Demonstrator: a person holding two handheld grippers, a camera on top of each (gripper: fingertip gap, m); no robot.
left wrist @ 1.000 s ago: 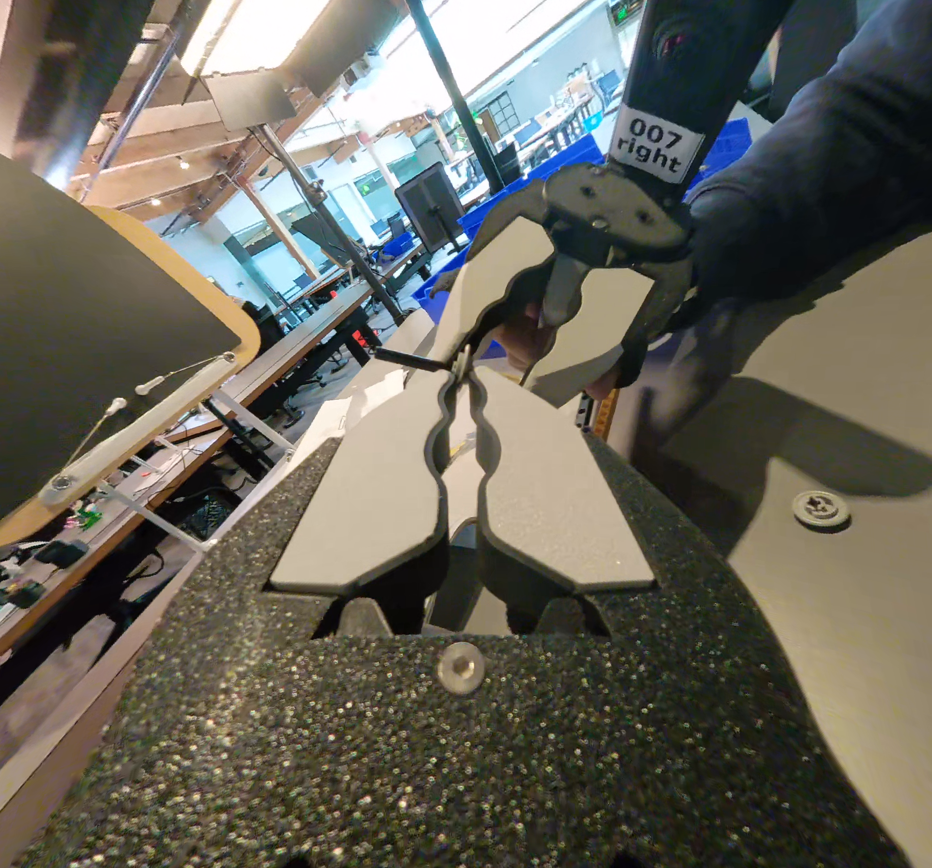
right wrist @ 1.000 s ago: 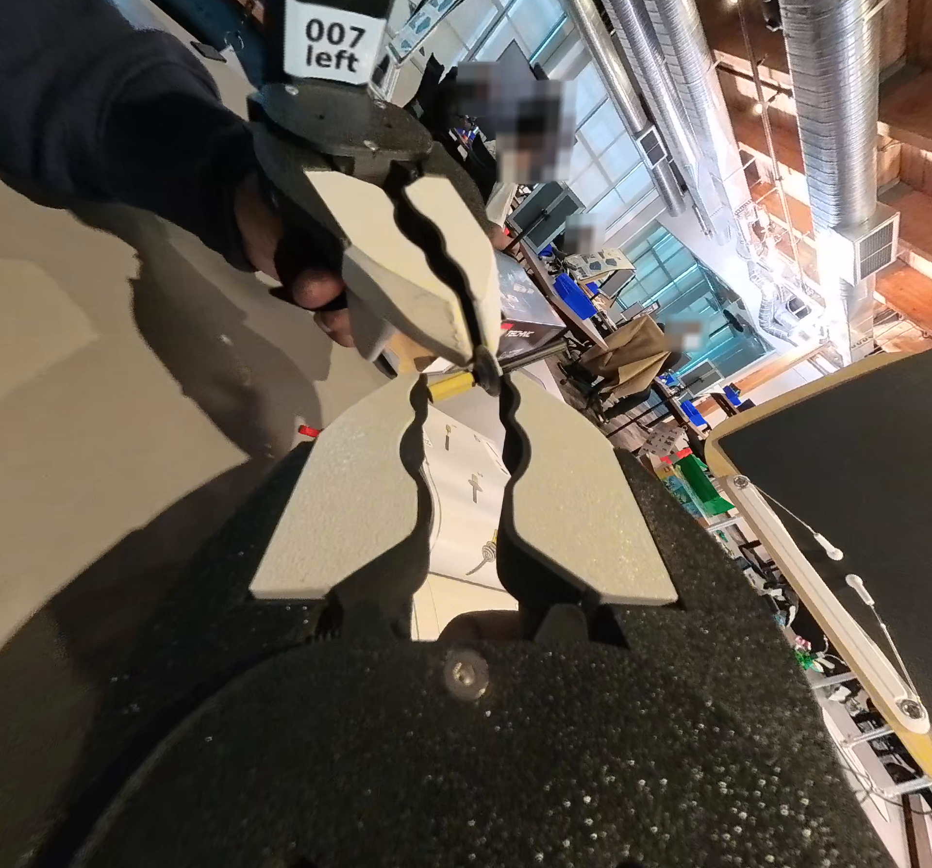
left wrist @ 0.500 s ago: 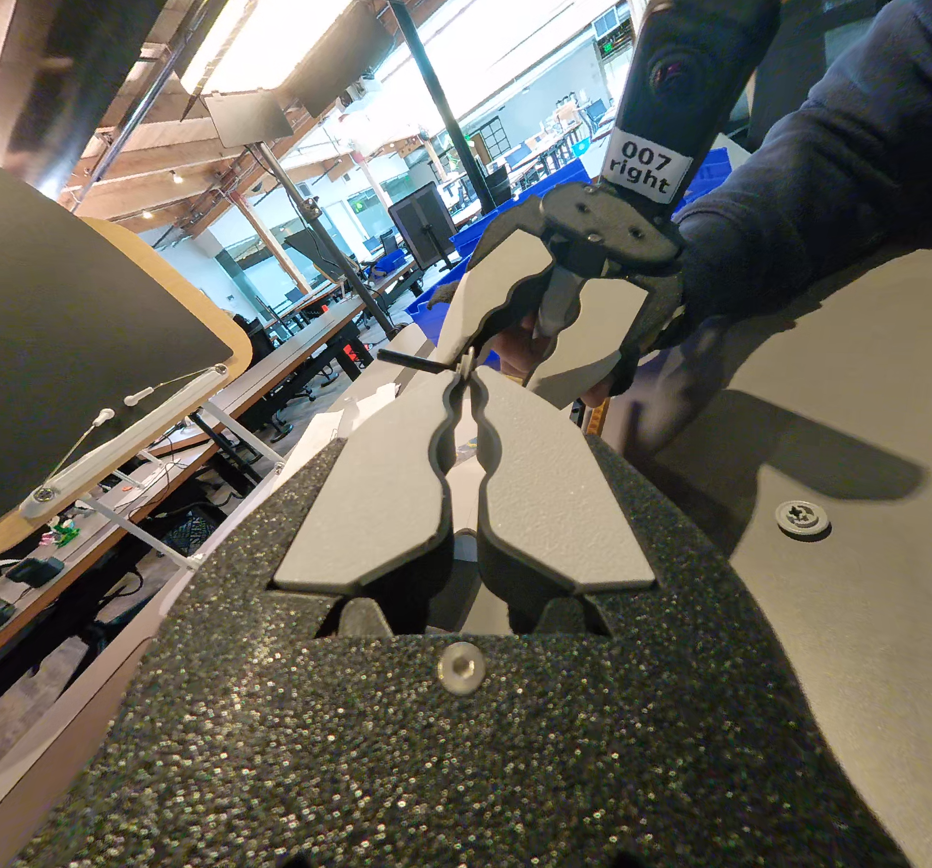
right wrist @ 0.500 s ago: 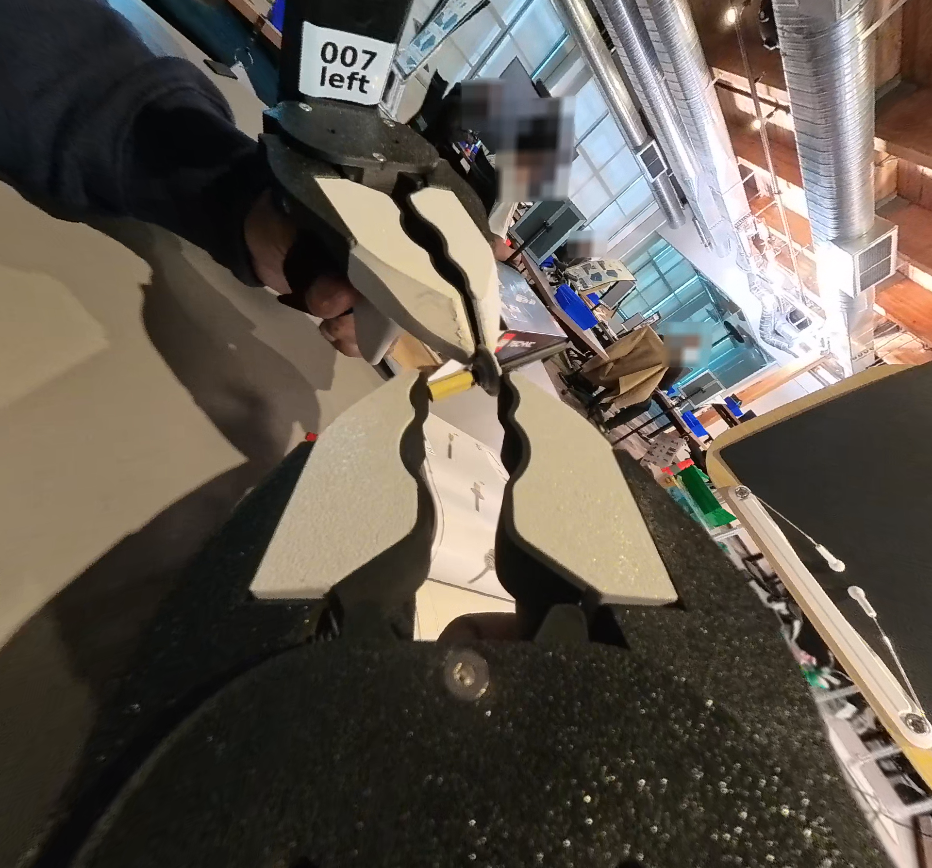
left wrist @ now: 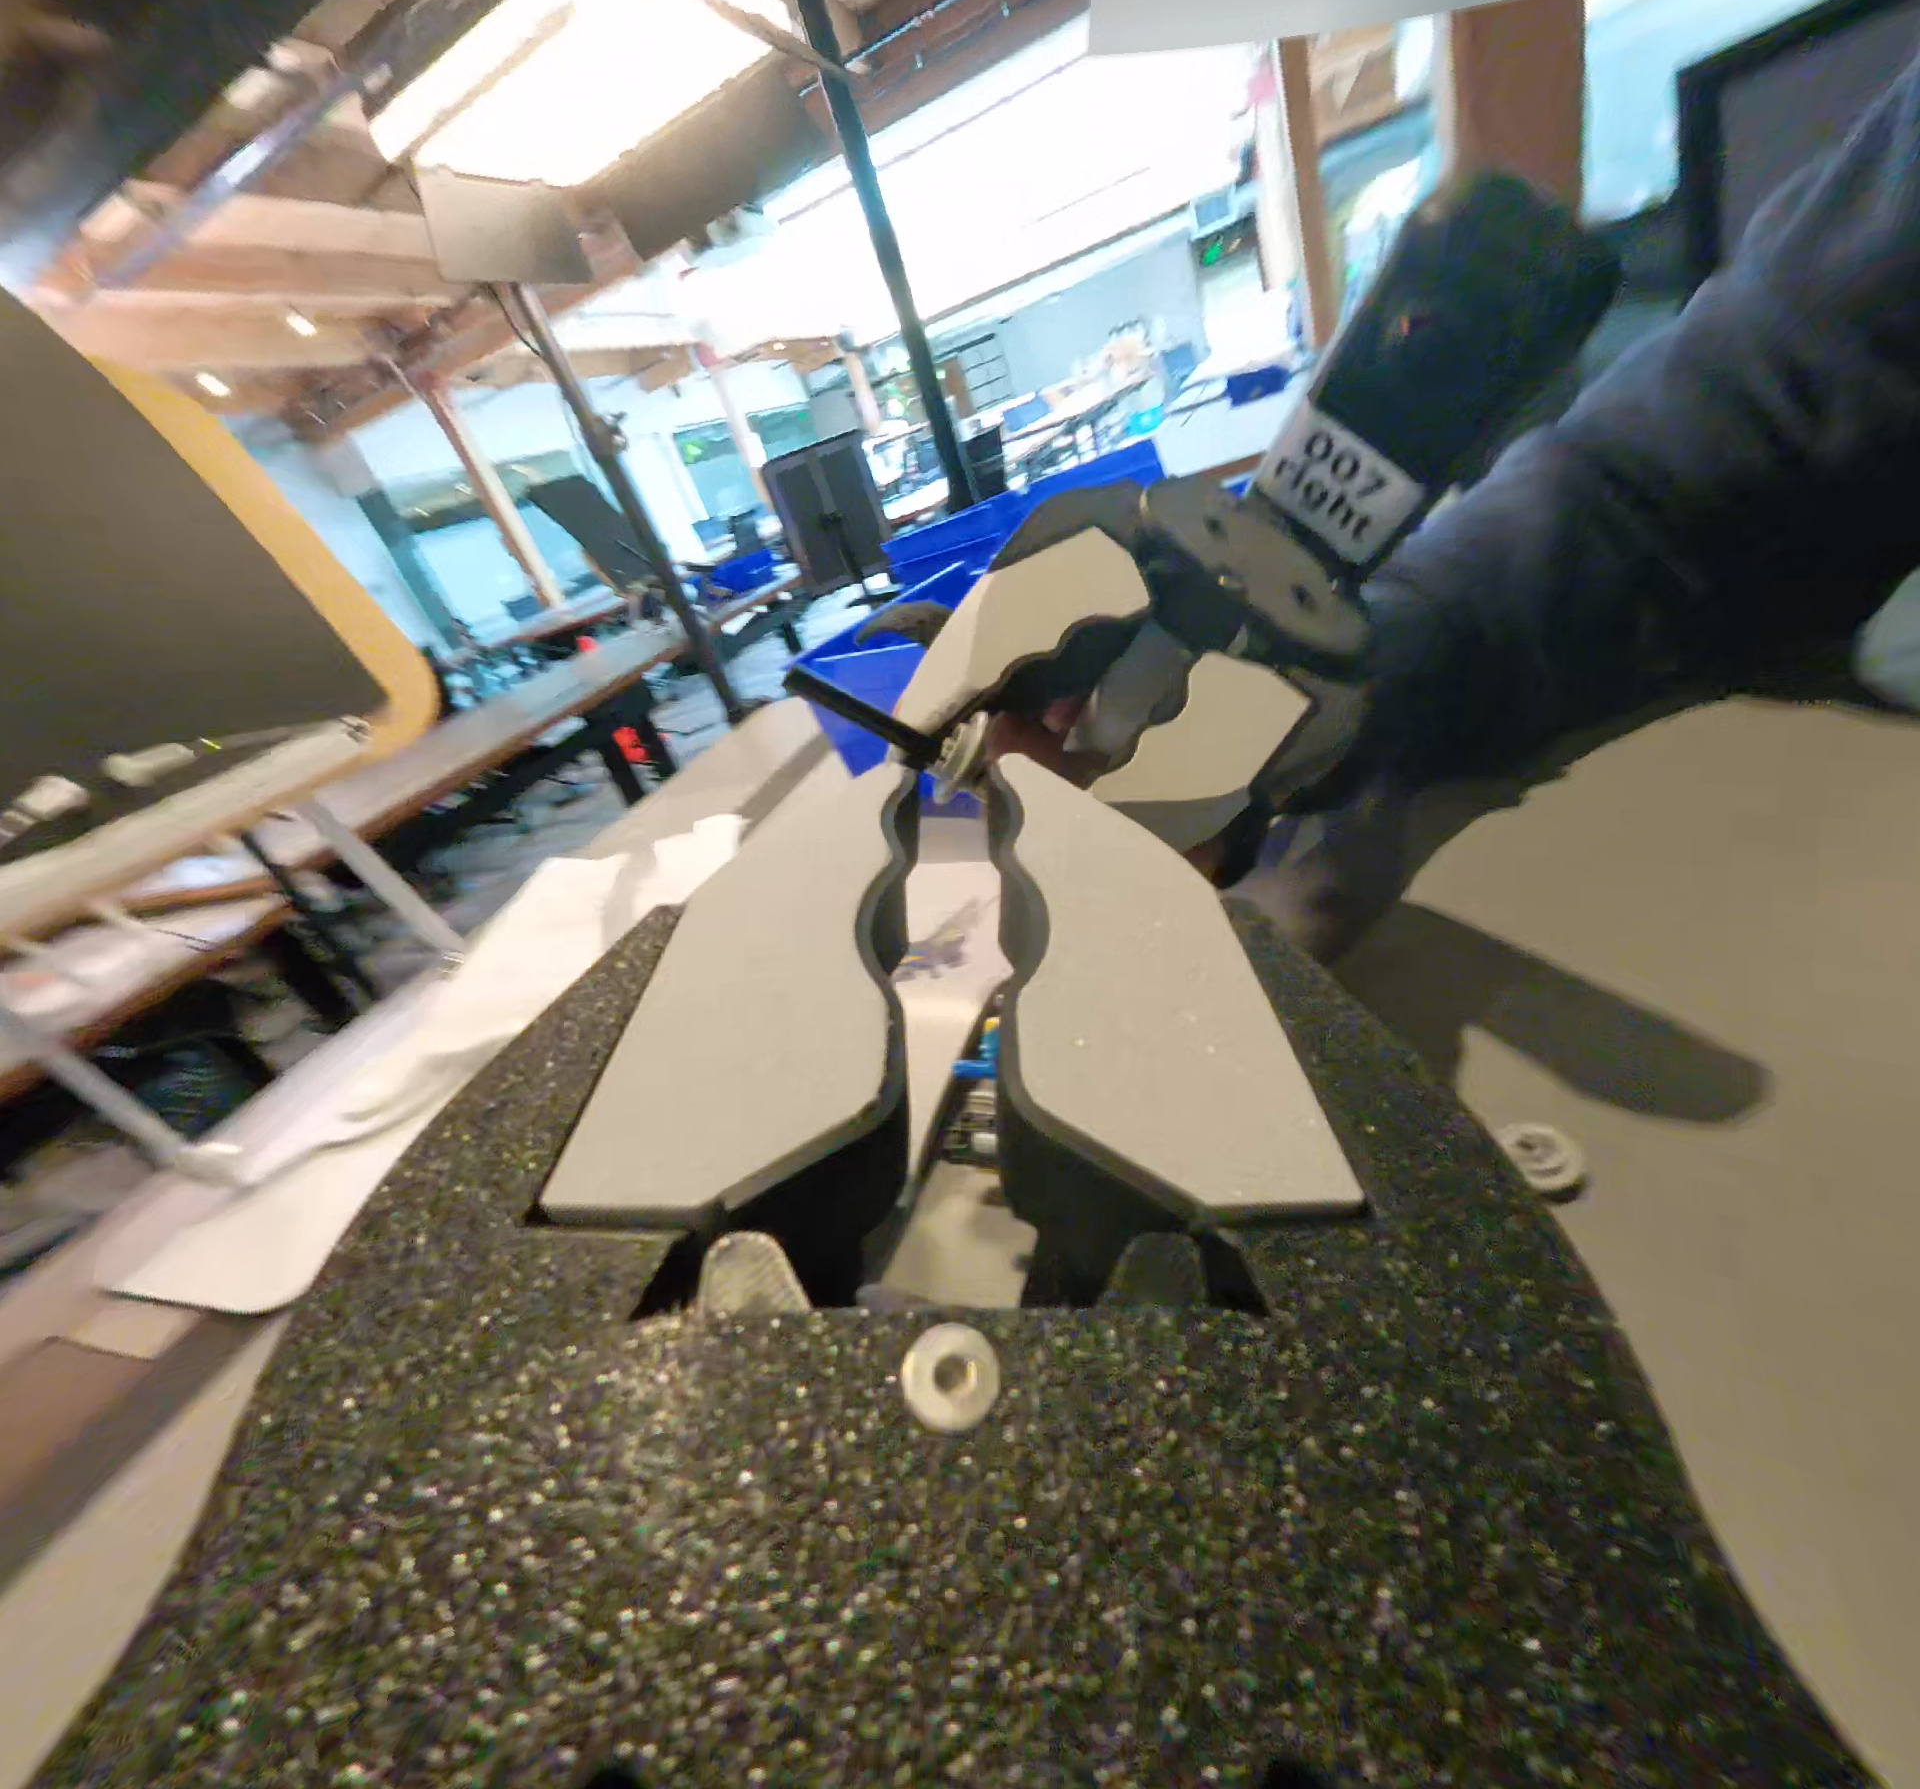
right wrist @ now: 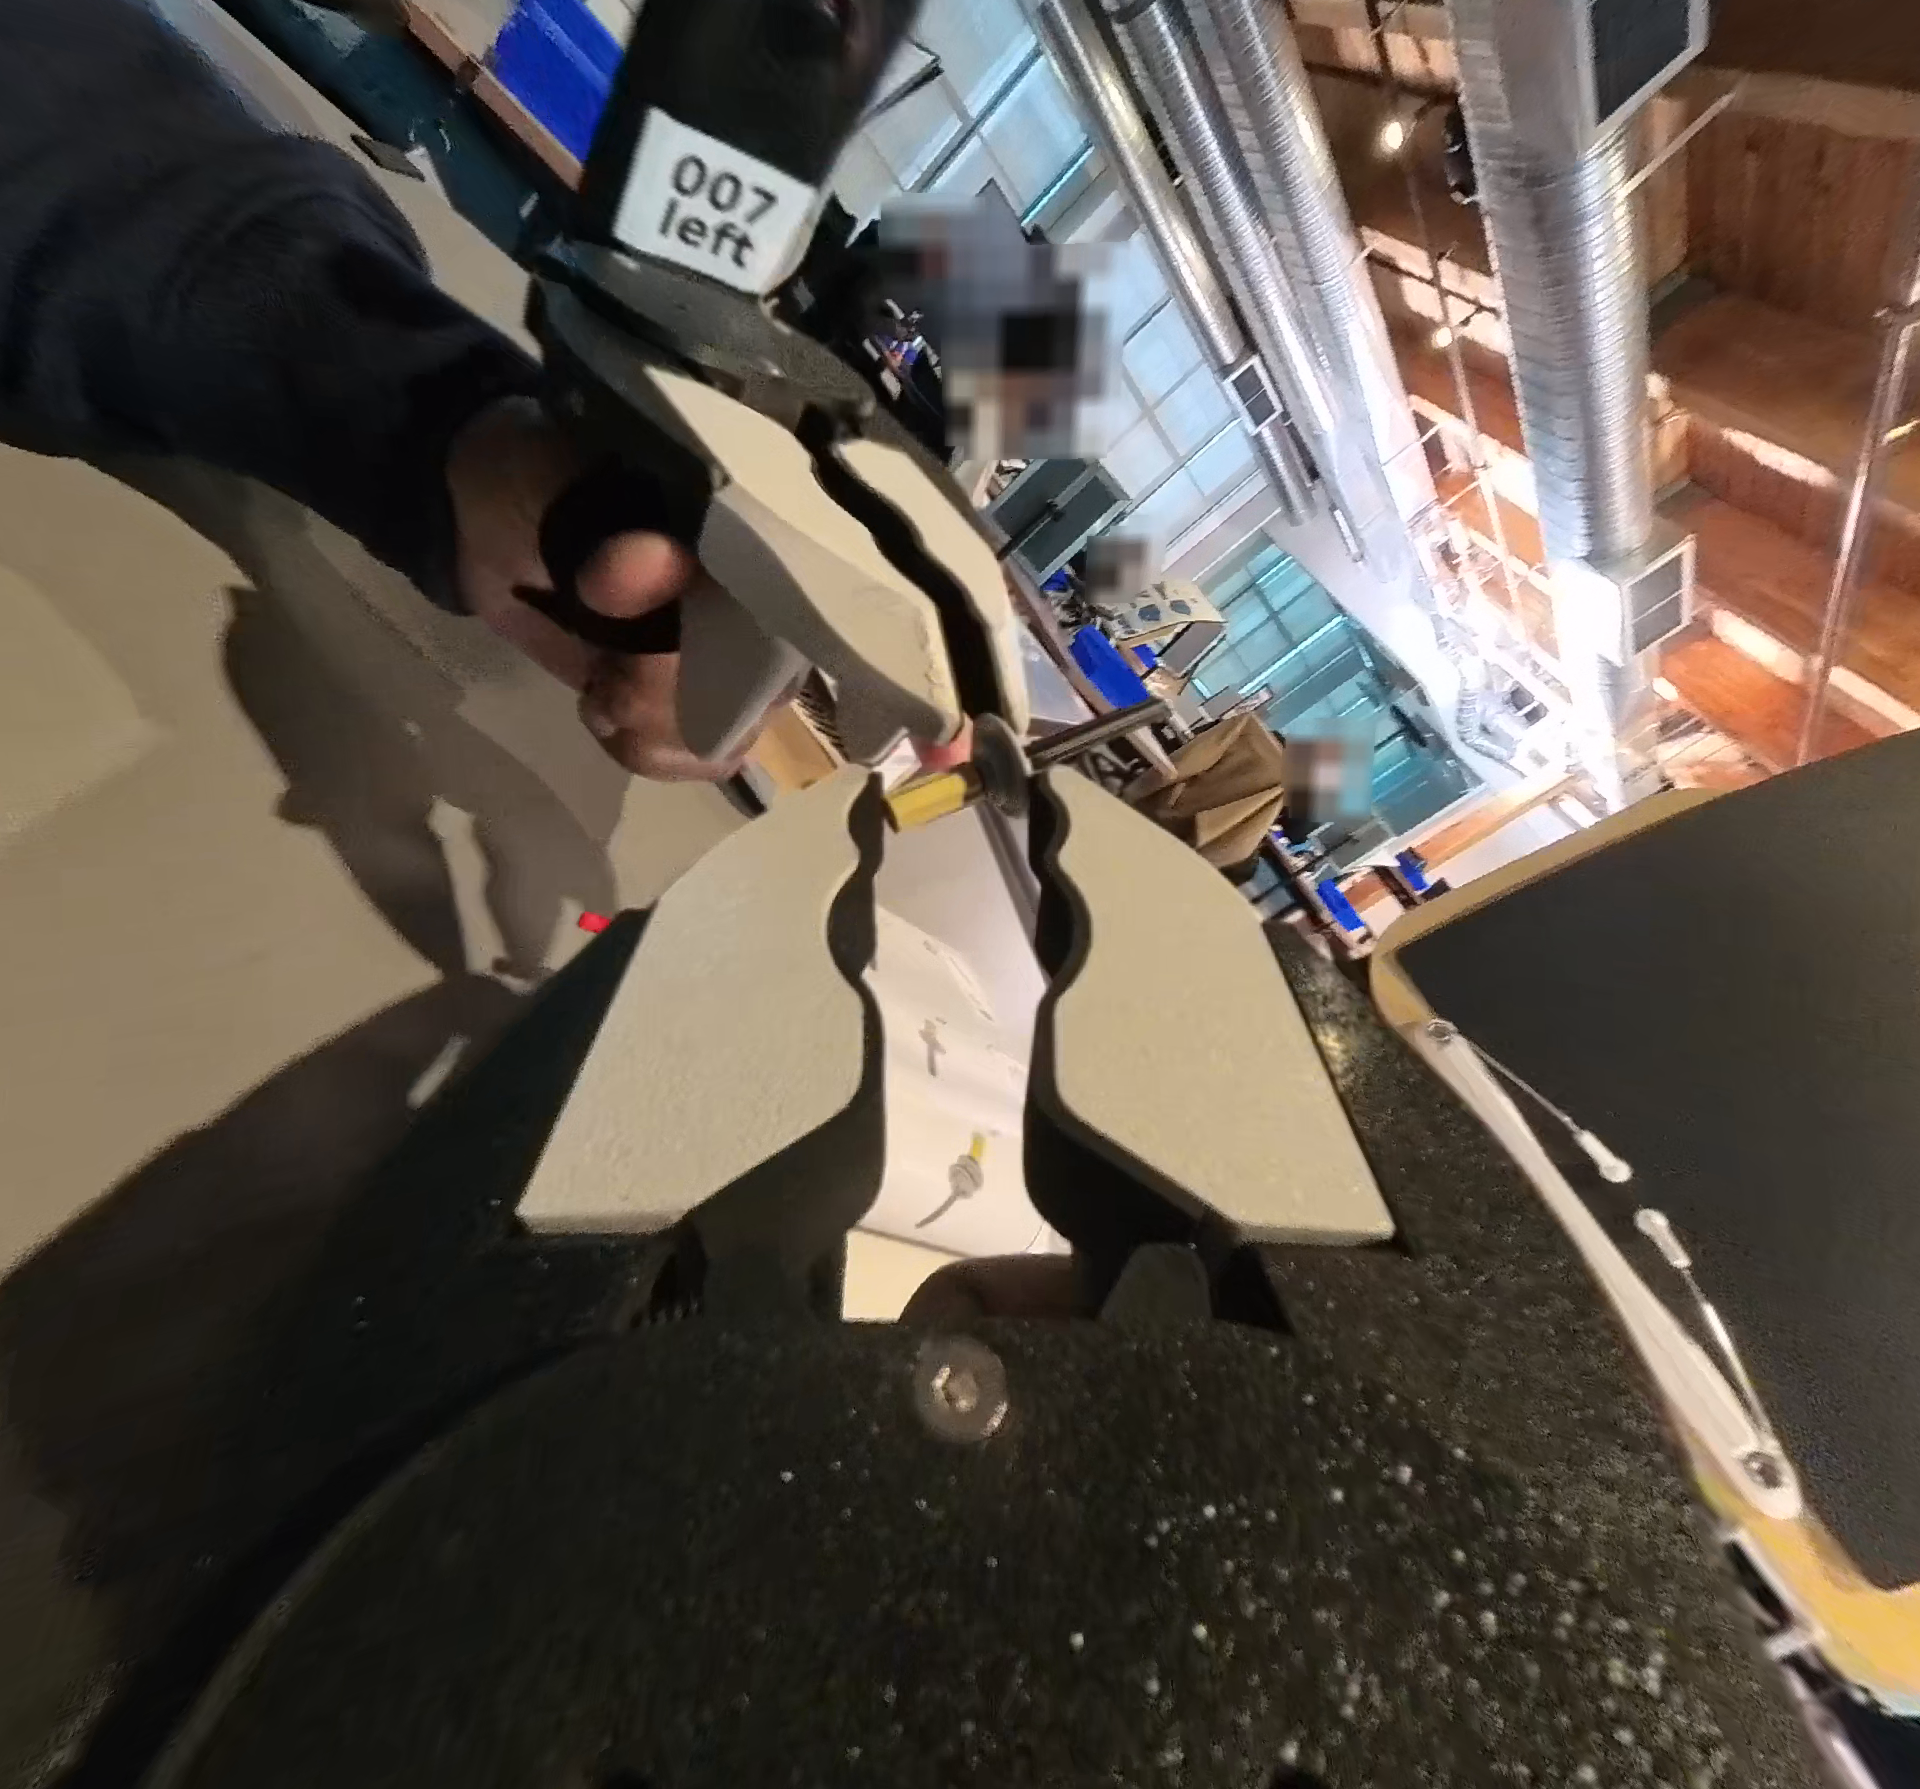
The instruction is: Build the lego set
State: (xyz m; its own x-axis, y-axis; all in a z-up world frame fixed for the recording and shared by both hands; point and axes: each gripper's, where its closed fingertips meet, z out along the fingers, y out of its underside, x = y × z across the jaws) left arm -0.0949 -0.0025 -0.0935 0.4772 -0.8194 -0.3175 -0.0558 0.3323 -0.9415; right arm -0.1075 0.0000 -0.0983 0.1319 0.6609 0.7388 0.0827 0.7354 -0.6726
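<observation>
Axle assembly of small lego parts hangs in the air between the two tools: a thin black plastic axle rod (right wrist: pixel 1091 733) carrying a small dark round disc (right wrist: pixel 1000 759) and a short yellow plastic sleeve (right wrist: pixel 928 797). In the left wrist view the rod (left wrist: pixel 854 709) sticks out to the left and a pale grey disc (left wrist: pixel 961 760) sits at the fingertips. These parts look very light, stiff and smooth, so I judge they can slip or turn easily under a pinch; the best place to hold is the sleeve or the bare rod, not the thin disc. The right gripper (right wrist: pixel 961 792) is partly open and its tips are just beside the yellow sleeve; whether they press it, I cannot tell. The left gripper (left wrist: pixel 951 778) is nearly closed, and it seems to pinch the assembly at the disc end. Below lies the grey table (left wrist: pixel 1714 908), with a white instruction sheet (right wrist: pixel 935 1064) on it.
</observation>
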